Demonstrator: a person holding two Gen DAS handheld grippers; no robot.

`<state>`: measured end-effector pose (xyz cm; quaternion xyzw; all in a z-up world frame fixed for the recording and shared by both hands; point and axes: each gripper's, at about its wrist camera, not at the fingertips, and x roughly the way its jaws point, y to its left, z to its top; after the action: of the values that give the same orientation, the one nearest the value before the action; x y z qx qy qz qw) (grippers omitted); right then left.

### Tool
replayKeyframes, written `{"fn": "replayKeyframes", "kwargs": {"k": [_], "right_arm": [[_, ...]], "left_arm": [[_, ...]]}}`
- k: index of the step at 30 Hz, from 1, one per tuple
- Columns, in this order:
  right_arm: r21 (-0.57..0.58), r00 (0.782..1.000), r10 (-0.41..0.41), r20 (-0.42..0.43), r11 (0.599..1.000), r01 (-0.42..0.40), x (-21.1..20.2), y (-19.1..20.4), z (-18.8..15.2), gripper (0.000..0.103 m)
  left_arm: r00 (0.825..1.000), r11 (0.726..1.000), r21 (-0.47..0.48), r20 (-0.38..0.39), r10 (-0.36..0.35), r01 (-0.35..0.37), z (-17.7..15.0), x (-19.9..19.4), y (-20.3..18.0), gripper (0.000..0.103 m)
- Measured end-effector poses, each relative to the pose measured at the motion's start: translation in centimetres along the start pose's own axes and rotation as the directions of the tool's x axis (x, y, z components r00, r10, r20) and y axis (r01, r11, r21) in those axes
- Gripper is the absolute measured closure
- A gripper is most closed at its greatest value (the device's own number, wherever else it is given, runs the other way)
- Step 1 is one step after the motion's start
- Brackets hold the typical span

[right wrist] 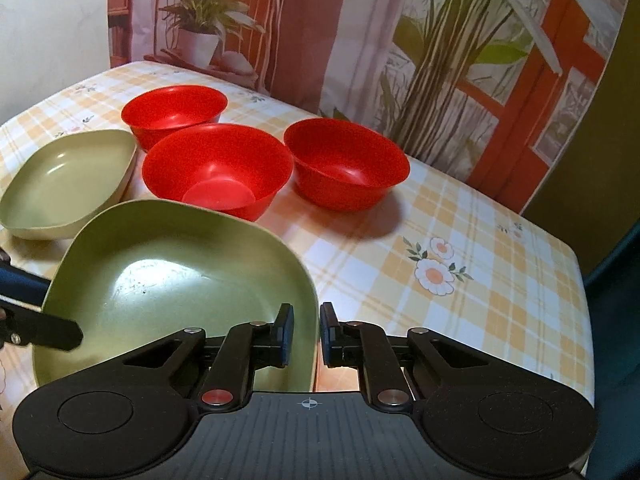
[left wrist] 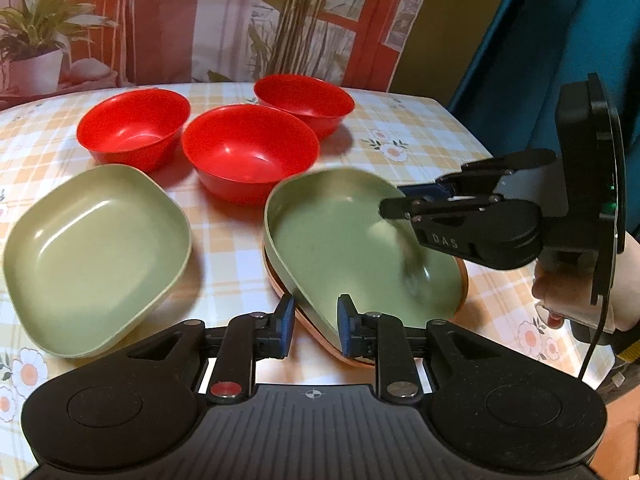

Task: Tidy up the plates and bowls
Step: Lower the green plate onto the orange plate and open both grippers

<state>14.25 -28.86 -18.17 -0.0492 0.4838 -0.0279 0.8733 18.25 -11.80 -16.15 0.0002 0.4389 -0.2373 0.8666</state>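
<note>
The jaws of the right gripper (right wrist: 306,334) are seen drawn nearly together on the near right rim of a green plate (right wrist: 180,288); the rim runs into the narrow gap, one pad inside the plate and one outside. In the left wrist view the same plate (left wrist: 340,240) is seen tilted, its right side raised, resting over a pink-orange plate (left wrist: 316,338) whose edge shows beneath it. The jaws of the left gripper (left wrist: 316,322) are set narrowly apart astride the near edge of this stack; whether the pads press on it cannot be told. The right gripper (left wrist: 394,204) is seen from the side, reaching in over the plate's far right rim, a hand (left wrist: 576,292) behind it. A second green plate (left wrist: 96,256) lies flat to the left, apart from the stack. Three red bowls (left wrist: 250,152) stand upright behind the plates, close together. All rest on a table (left wrist: 420,140) under a checked flowered cloth, backed by a printed curtain (left wrist: 240,20).
</note>
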Motion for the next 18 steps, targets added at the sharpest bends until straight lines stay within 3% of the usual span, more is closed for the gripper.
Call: {"fn": "replayKeyframes", "kwargs": {"k": [12, 18], "right_arm": [[0.023, 1.000, -0.019, -0.005, 1.000, 0.019, -0.5, -0.1, -0.4, 0.088], [0.071, 1.000, 0.011, -0.013, 0.997, -0.010, -0.6, -0.7, -1.0, 0.086]], "left_arm": [[1.000, 0.998, -0.054, 0.016, 0.025, -0.024, 0.3, -0.2, 1.1, 0.079], [1.000, 0.997, -0.083, 0.006, 0.010, -0.009, 0.1, 0.2, 1.5, 0.079]]}}
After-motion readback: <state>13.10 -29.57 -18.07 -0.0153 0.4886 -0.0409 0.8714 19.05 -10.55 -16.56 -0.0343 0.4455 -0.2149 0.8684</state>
